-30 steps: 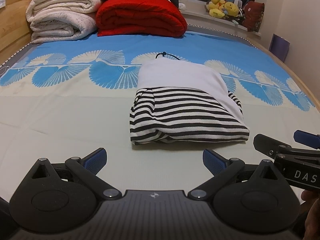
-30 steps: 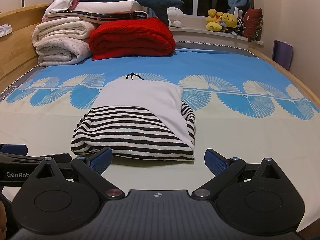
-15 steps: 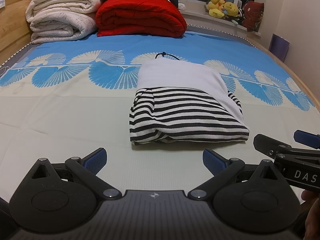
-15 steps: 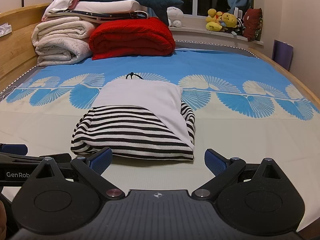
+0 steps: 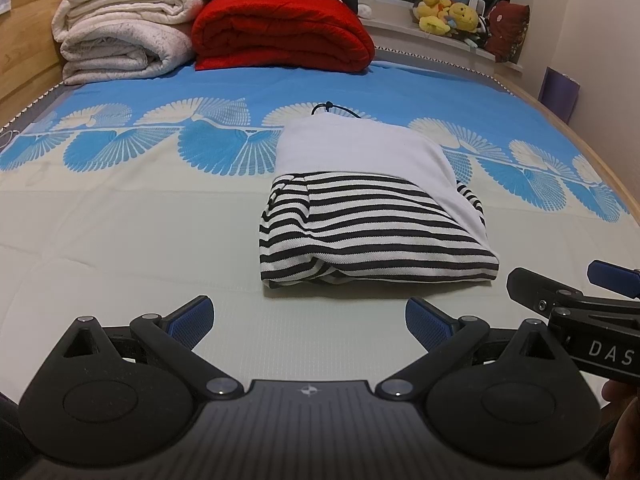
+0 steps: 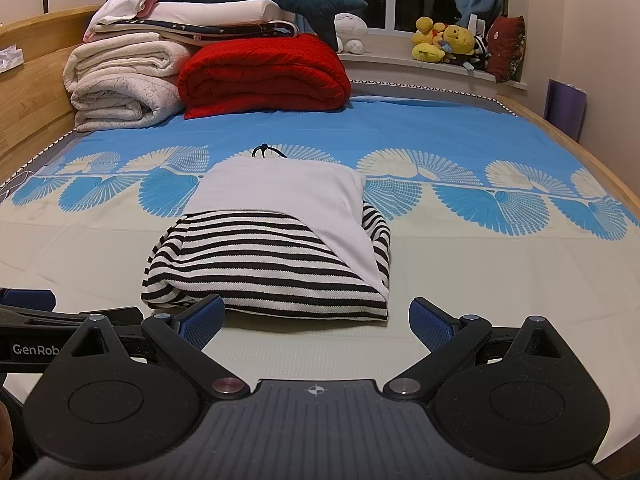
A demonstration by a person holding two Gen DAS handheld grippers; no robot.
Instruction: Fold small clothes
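Observation:
A folded black-and-white striped garment [image 5: 372,236] [image 6: 260,268] lies on the bed, with a white piece [image 5: 360,152] [image 6: 280,196] folded over its top and right side and a black cord loop [image 5: 332,109] [image 6: 266,151] at its far edge. My left gripper [image 5: 310,318] is open, hovering just short of the bundle's near edge and holding nothing. My right gripper [image 6: 316,320] is open too, its left pad [image 6: 202,318] close to the bundle's near left corner. Each gripper shows at the edge of the other's view.
The bedsheet [image 5: 120,220] is cream near me and blue with fan patterns farther off. Folded white blankets [image 6: 120,84] and a red quilt [image 6: 264,76] are stacked at the headboard end. Plush toys [image 6: 444,42] sit on the window sill. A wooden bed rail [image 6: 560,140] runs along the right.
Almost nothing has moved. Both grippers stay open in front of the folded bundle, with only a slight drift of the views.

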